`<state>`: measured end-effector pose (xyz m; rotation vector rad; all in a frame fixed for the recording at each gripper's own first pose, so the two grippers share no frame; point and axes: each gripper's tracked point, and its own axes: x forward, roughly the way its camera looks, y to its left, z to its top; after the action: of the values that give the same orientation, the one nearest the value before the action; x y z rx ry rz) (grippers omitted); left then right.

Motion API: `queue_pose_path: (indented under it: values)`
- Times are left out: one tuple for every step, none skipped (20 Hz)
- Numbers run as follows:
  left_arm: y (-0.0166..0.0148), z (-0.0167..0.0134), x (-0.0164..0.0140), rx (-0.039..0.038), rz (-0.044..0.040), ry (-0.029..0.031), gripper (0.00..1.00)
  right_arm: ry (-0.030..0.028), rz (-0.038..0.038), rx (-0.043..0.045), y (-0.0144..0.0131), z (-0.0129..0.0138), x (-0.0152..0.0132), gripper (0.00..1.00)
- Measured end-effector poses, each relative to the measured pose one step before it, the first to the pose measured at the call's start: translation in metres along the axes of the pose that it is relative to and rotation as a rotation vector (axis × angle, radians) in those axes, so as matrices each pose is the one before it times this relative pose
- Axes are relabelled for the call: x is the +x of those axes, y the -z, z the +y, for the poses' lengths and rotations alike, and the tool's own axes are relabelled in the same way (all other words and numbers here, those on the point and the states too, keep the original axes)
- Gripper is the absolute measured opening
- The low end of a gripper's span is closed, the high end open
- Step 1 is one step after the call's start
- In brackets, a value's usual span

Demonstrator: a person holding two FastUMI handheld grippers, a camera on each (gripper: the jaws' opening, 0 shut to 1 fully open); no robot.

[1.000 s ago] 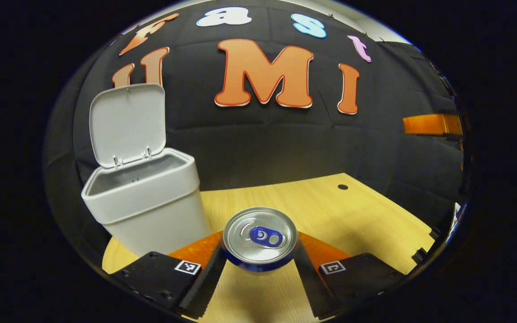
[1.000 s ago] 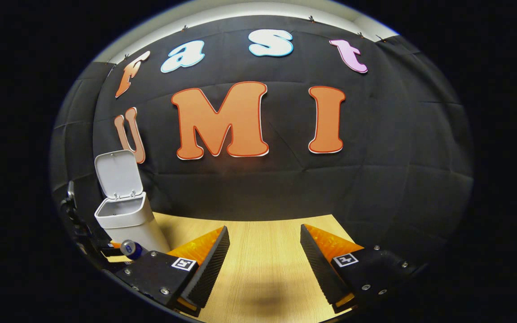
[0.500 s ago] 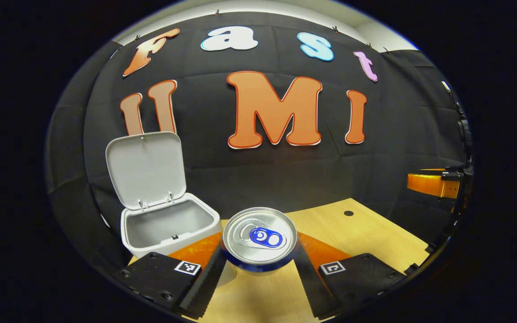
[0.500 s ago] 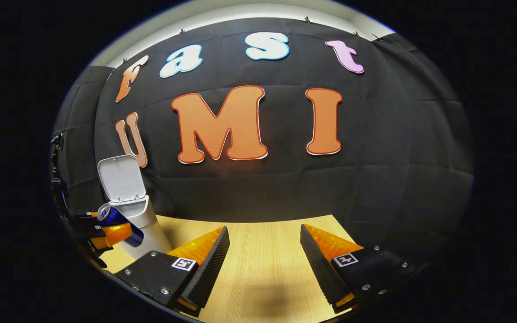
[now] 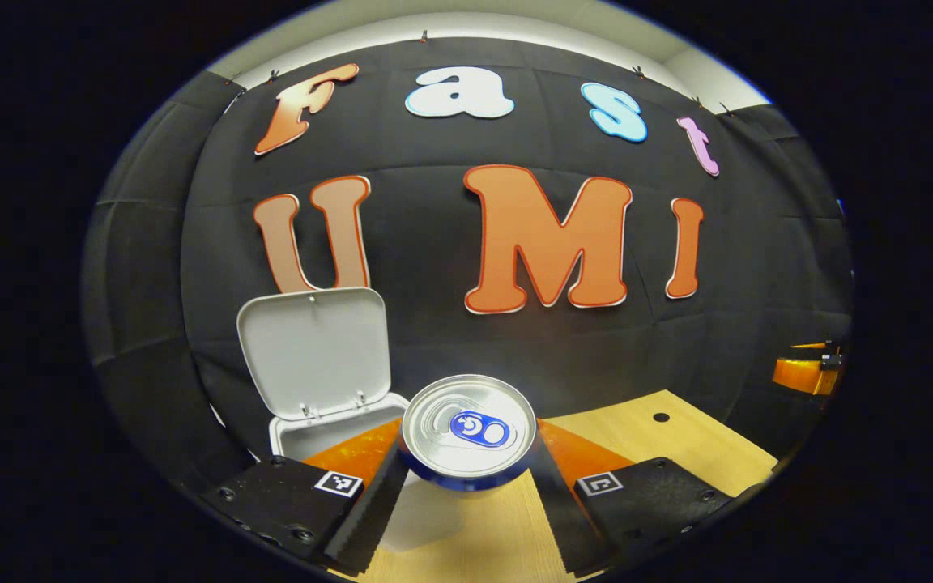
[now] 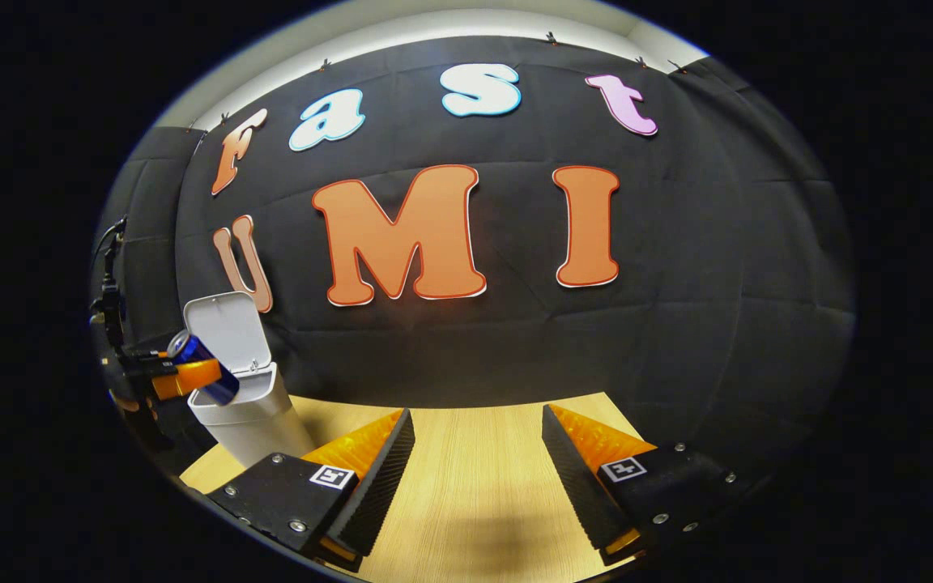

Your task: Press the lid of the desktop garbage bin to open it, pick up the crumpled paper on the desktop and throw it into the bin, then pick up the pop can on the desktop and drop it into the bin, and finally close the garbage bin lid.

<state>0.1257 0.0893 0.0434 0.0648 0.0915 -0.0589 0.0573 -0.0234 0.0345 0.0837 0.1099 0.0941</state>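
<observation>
My left gripper [image 5: 468,486] is shut on a blue pop can [image 5: 468,429], whose silver top with a blue tab faces the camera. The white garbage bin [image 5: 313,433] stands just beyond and to the left, its lid [image 5: 314,352] upright and open. In the right gripper view the can [image 6: 203,368] hangs tilted in the left gripper [image 6: 183,376] above the front of the bin [image 6: 248,413], at the far left. My right gripper [image 6: 479,470] stands open over the wooden desktop [image 6: 475,486] with nothing between its fingers. The bin's inside is hidden.
The desktop [image 5: 677,445] has a small round hole [image 5: 661,418] near its far right edge. The booth's black cloth wall stands close behind the bin. Part of the right gripper [image 5: 807,374] shows at the far right edge of the left gripper view.
My left gripper has lifted the can higher and carried it towards the bin's opening; the bin now sits lower and nearer the view's centre. The right gripper has stayed put.
</observation>
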Motion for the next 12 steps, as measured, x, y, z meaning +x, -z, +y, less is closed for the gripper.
queue_pose_path:
  values:
    - [-0.00440,0.00814,0.00311,0.00397,-0.00591,-0.01364,0.81,-0.00247,0.00212,-0.00015,0.00124,-0.00002,0.00038,0.94]
    - [-0.00430,0.00714,0.00384,0.00184,-0.00378,-0.01295,0.81,-0.00116,0.00109,0.00102,0.00056,0.00033,0.00082,0.94]
    - [-0.00342,0.00849,0.00226,0.00296,-0.00477,-0.01517,0.81,-0.00160,-0.00014,0.00119,-0.00068,0.00042,0.00041,0.94]
    - [-0.00286,0.00827,0.00261,0.00287,-0.00040,-0.01810,0.81,0.00004,-0.00081,-0.00020,-0.00115,-0.00034,0.00011,0.94]
    - [-0.00143,0.00742,0.00375,0.00395,-0.00327,-0.01291,0.81,0.00079,-0.00099,-0.00108,0.00618,0.00194,0.00115,0.94]
    - [-0.00105,0.00668,0.00480,0.00777,0.00148,-0.01412,0.81,0.00165,-0.00111,-0.00120,-0.00088,-0.00040,0.00097,0.94]
    - [0.00004,0.00824,0.00372,0.01021,0.00002,-0.01726,0.80,0.00303,0.00052,0.00048,0.00004,-0.00217,0.00088,0.94]
    - [0.00050,0.00673,0.00729,0.01007,0.00407,-0.01455,0.80,0.00073,0.00214,0.00161,0.00016,-0.00047,0.00088,0.94]
    - [0.00289,0.00668,0.00626,0.00676,0.00508,-0.01357,0.81,0.00355,0.00225,0.00081,0.00069,-0.00042,0.00056,0.94]
    - [0.00378,0.00576,0.00728,0.00178,0.01405,-0.01141,0.81,0.00334,0.00018,-0.00193,0.00024,-0.00131,0.00088,0.94]
    - [0.00243,0.00500,0.00450,-0.00176,0.00586,-0.00898,0.81,0.00413,0.00071,-0.00254,0.00076,-0.00183,0.00099,0.94]
    - [0.00243,0.00378,0.00550,0.00044,0.00787,-0.00727,0.81,0.00303,0.00211,-0.00189,0.00078,-0.00163,0.00037,0.94]
